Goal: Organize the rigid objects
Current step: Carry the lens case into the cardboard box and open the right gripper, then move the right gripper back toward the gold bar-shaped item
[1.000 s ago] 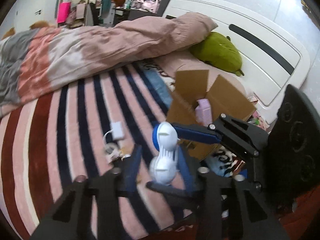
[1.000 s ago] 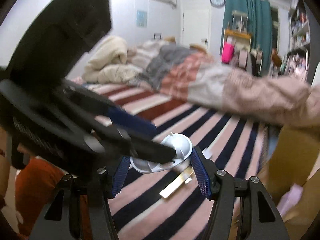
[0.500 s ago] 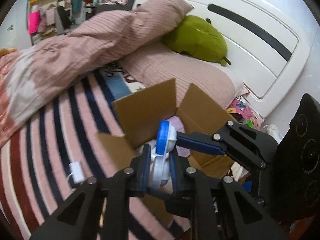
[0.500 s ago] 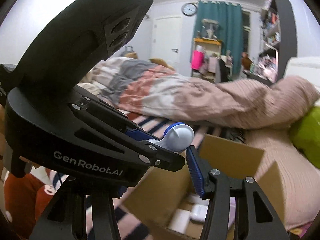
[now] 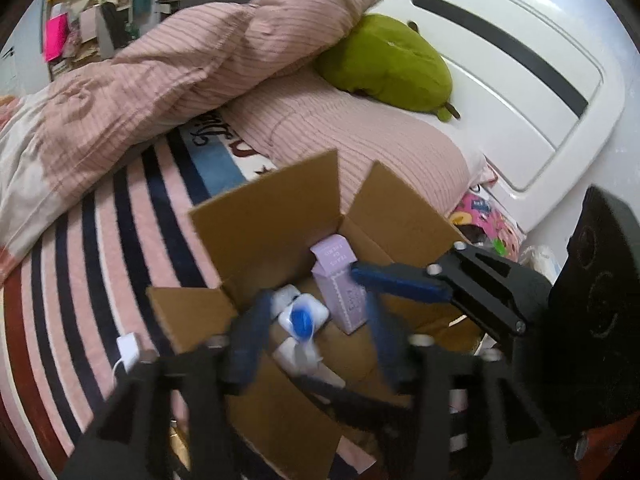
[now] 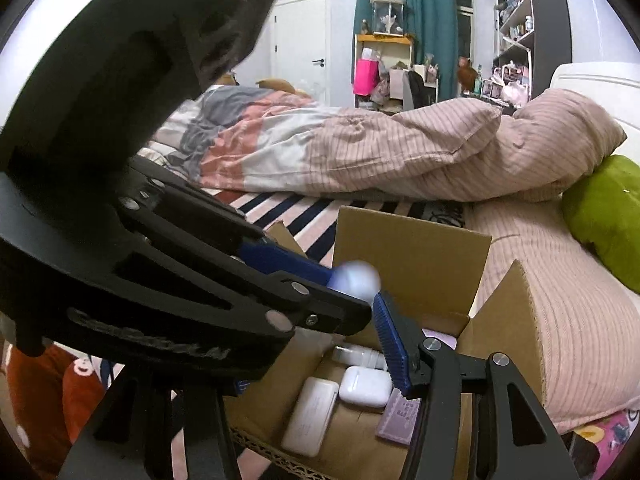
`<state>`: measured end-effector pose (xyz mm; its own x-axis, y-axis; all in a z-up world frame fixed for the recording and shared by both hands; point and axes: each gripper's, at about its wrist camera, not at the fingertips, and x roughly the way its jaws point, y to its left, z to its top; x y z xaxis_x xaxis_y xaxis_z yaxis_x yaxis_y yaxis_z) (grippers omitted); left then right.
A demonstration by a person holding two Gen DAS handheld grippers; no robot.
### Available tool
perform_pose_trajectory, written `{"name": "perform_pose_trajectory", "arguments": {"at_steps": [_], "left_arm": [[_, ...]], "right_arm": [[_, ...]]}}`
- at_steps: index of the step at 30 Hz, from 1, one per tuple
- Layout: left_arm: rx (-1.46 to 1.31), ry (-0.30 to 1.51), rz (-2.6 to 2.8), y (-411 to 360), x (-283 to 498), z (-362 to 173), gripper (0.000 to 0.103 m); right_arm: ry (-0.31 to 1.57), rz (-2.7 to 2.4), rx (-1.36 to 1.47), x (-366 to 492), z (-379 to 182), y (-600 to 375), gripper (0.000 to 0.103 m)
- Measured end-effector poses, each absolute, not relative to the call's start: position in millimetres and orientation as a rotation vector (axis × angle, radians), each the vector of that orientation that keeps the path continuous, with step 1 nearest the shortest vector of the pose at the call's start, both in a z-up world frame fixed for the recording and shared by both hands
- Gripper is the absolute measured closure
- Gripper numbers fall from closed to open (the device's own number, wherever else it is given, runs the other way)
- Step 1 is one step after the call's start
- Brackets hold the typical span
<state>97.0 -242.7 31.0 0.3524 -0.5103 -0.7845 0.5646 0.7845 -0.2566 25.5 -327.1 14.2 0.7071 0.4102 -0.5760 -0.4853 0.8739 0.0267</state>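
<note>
An open cardboard box (image 5: 264,220) sits on the striped bed; it also shows in the right wrist view (image 6: 412,248). My left gripper (image 5: 316,332) is open above the box. The white and blue object (image 5: 302,320) is blurred between its fingers, loose over the box; in the right wrist view the white and blue object (image 6: 354,276) shows as a pale ball above the box. My right gripper is mostly hidden behind the left gripper's body; one blue finger (image 6: 392,348) shows over the box. Inside lie a lilac carton (image 5: 340,280), a white earbud case (image 6: 366,386) and a white flat case (image 6: 310,416).
A pink striped duvet (image 5: 180,72) and pillow (image 5: 360,140) lie behind the box, with a green plush (image 5: 388,60) at the white headboard (image 5: 520,92). A white charger (image 5: 128,352) lies on the bedspread left of the box. Cluttered shelves and a desk (image 6: 384,64) stand across the room.
Both grippers moved over the box. My left gripper has opened wide and let go of the white and blue object, which now drops between the fingers.
</note>
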Motion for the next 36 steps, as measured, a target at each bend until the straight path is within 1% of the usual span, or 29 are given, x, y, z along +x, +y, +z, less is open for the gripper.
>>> {"name": "perform_pose_trajectory", "arguments": {"at_steps": [1,2,6,8,10,16,20,23,26,30,36], "left_arm": [[0.051,0.982,-0.685,-236,96,34,0.043],[0.043,0.974,-0.681,-231,95,36,0.042],[0.02,0.935,-0.641,-198,86,49,0.039],[0.006,0.905,-0.609,-173,77,55,0.034],[-0.005,0.889,-0.565,-151,71,56,0.032],[-0.026,0.836,-0.349,-61,41,45,0.031],[-0.027,0.805,-0.209,-14,24,27,0.031],[-0.071,0.79,-0.176,15,17,4,0.031],[-0.071,0.778,-0.14,36,13,-23,0.031],[-0.091,0.818,-0.134,44,21,-51,0.031],[-0.085,0.826,-0.147,38,22,-61,0.031]], "right_arm": [[0.606,0.499,-0.129,24,15,-327,0.038],[0.603,0.499,-0.128,23,16,-326,0.036],[0.601,0.502,-0.137,19,21,-318,0.036],[0.594,0.514,-0.134,18,25,-313,0.036],[0.578,0.541,-0.127,13,31,-302,0.036],[0.529,0.64,-0.171,-3,40,-243,0.036],[0.555,0.739,-0.185,-10,32,-196,0.036],[0.606,0.763,-0.184,-9,14,-164,0.036],[0.681,0.72,-0.228,-9,-19,-136,0.036],[0.793,0.657,-0.201,0,-62,-127,0.036],[0.899,0.501,-0.109,28,-107,-143,0.036]]}}
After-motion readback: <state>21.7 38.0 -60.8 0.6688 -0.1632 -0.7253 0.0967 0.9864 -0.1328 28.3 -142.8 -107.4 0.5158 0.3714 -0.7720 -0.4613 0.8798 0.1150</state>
